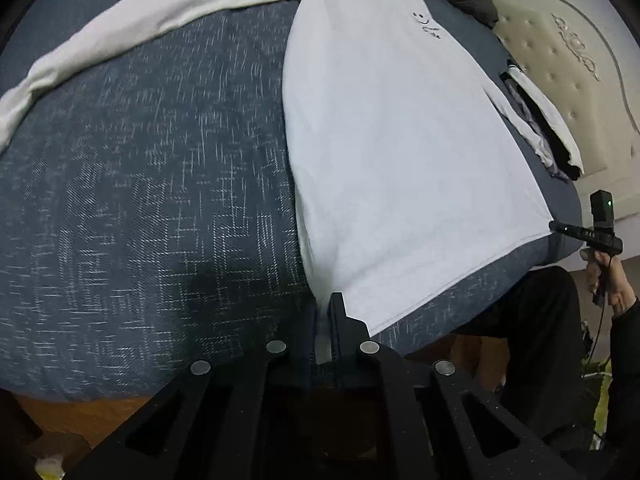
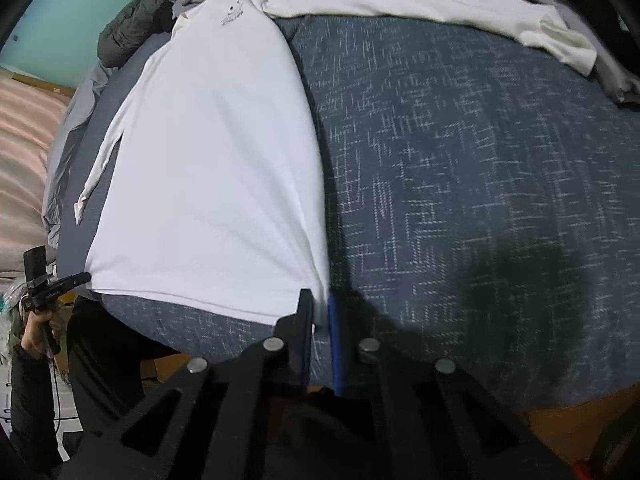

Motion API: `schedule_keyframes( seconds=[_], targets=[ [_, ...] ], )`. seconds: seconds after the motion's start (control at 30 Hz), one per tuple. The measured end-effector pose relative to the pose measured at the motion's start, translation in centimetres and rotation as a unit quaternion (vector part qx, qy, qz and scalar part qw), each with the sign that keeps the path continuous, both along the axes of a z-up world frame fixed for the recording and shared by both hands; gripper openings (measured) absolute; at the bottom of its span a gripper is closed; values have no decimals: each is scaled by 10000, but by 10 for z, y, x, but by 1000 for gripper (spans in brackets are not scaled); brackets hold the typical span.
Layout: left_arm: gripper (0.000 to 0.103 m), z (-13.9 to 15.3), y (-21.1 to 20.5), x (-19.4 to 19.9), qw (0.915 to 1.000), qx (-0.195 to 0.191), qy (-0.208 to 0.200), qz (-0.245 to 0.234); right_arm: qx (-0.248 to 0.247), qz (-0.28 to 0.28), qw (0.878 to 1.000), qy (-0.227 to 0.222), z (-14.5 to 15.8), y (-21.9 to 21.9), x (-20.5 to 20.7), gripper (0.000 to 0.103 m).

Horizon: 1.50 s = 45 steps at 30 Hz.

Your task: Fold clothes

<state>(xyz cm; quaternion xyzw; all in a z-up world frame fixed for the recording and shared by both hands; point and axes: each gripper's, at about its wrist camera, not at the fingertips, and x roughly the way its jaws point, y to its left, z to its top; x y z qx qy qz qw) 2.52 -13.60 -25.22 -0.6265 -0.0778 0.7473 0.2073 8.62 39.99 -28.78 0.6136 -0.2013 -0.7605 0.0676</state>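
White shirt [image 1: 392, 160] hem corners in both grippers' fingers [image 1: 338, 320]

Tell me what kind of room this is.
Most likely a bedroom: a white long-sleeved shirt lies spread on a bed's blue patterned cover, beside a tufted cream headboard and a heap of other clothes.
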Motion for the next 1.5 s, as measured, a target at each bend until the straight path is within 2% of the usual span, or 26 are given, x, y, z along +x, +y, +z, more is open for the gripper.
schedule_keyframes(
  seconds=[0.13, 0.47, 0.83, 0.93, 0.97, 1.0, 1.1, 1.17, 1.3, 1.43, 1.5],
  targets=[
    [6, 7, 0, 5, 9999, -67, 36, -80, 34, 23, 10000, 43, 4, 4, 5, 6],
    [6, -3, -5, 2, 9996, -264, -29, -93, 189, 175, 9996, -139, -10, -13, 9, 6],
    [8, -22, -5, -15, 9991, -372, -176, -100, 28, 214, 9996, -162, -18, -17, 4, 7],
    [9, -12, -10, -22, 9992, -381, -88, 18, 32, 223, 9996, -173, -15, -20, 0, 20],
    [10, -9, -12, -24, 9992, -384, -58, 57, 33, 225, 9996, -177, -14, -21, -2, 32],
    [10, -6, -14, -27, 9992, -386, -29, 96, 41, 222, 9996, -164, -12, -21, -3, 39],
    [12, 8, -22, -37, 9989, -393, 99, 237, 36, 131, 9999, -43, 6, -13, -9, 40],
    [14, 21, -32, -45, 9980, -420, 300, 356, 0, 14, 9999, 110, 20, -6, -16, 45],
    [36, 37, -43, -69, 9952, -404, 694, 563, 122, -220, 9985, 486, 47, 8, -44, 47],
    [37, 47, -48, -106, 9902, -431, 1096, 750, 212, -473, 9939, 973, 74, 30, -86, 56],
    [38, 71, -57, -135, 9884, -475, 1217, 774, 223, -568, 9905, 1230, 83, 35, -112, 58]
  ],
)
